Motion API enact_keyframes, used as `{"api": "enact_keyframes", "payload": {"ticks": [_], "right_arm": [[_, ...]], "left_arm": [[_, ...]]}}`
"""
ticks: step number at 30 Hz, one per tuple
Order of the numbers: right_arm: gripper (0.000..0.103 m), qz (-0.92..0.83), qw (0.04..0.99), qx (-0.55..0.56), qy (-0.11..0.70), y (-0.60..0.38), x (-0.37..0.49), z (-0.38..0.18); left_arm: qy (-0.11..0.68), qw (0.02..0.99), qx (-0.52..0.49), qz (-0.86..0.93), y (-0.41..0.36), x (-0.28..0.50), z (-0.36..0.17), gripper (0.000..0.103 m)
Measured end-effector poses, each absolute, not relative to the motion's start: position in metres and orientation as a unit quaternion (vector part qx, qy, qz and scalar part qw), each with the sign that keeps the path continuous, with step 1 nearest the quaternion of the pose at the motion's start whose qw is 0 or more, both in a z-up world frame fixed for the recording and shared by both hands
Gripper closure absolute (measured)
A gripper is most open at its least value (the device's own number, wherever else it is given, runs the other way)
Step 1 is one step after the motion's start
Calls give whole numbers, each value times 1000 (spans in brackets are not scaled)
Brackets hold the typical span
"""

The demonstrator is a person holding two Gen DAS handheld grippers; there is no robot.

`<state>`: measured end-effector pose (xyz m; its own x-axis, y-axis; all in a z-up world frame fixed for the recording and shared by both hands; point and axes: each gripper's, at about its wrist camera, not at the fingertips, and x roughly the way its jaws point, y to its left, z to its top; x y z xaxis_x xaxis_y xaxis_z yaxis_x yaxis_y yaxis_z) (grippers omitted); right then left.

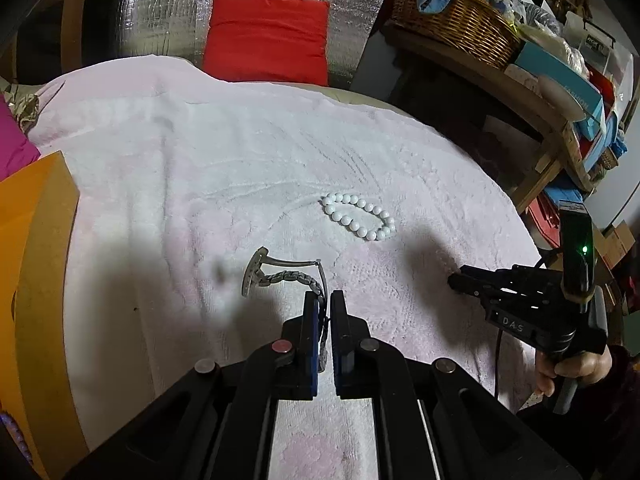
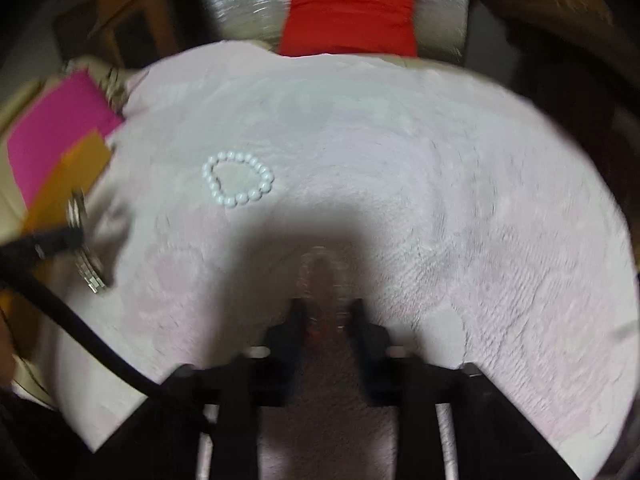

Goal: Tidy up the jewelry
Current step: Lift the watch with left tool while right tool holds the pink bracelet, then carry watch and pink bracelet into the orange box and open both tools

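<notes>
- Left gripper [image 1: 325,300]: jaws closed on the metal watch [image 1: 280,276], lifted off the towel [image 1: 200,160]
- Right gripper [image 2: 325,308]: jaws slightly apart around something clear, blurred
- Pearl bracelet [image 1: 359,216] lay on the towel
- Risk: the dangling watch could slip from the thin band grip

Dim, shadowed fisheye views — right one motion-blurred.

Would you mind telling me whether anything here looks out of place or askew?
Nothing looks damaged or spilled. The metal watch dangles askew from the shut left gripper, pinched by its band, while the white bead bracelet lies neatly on the towel.
</notes>
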<state>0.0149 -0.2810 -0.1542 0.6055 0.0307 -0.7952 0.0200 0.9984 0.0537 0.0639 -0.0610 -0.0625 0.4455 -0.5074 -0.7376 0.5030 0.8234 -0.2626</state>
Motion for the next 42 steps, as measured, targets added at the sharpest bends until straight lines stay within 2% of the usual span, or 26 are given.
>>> {"api": "enact_keyframes", "payload": {"ticks": [2, 3, 12, 23, 28, 35, 42], "right_arm": [[88, -2, 898, 29, 439, -281, 14, -153], [95, -5, 901, 35, 432, -282, 13, -150], [95, 4, 925, 67, 374, -281, -4, -113], [95, 59, 929, 162, 328, -296, -19, -74], [95, 109, 931, 161, 308, -256, -15, -48], [95, 191, 914, 148, 326, -157, 27, -34], [95, 254, 886, 136, 363, -33, 87, -44]], "left_arm": [[433, 851, -5, -297, -60, 63, -61, 97], [432, 851, -8, -298, -59, 63, -59, 97], [401, 863, -34, -306, -37, 53, -35, 97], [378, 875, -53, -299, -10, 43, -18, 97], [358, 885, -69, -289, 18, 36, -6, 97], [324, 914, -98, -223, 99, 22, 4, 97], [352, 918, -145, -113, 195, 24, -27, 97]]}}
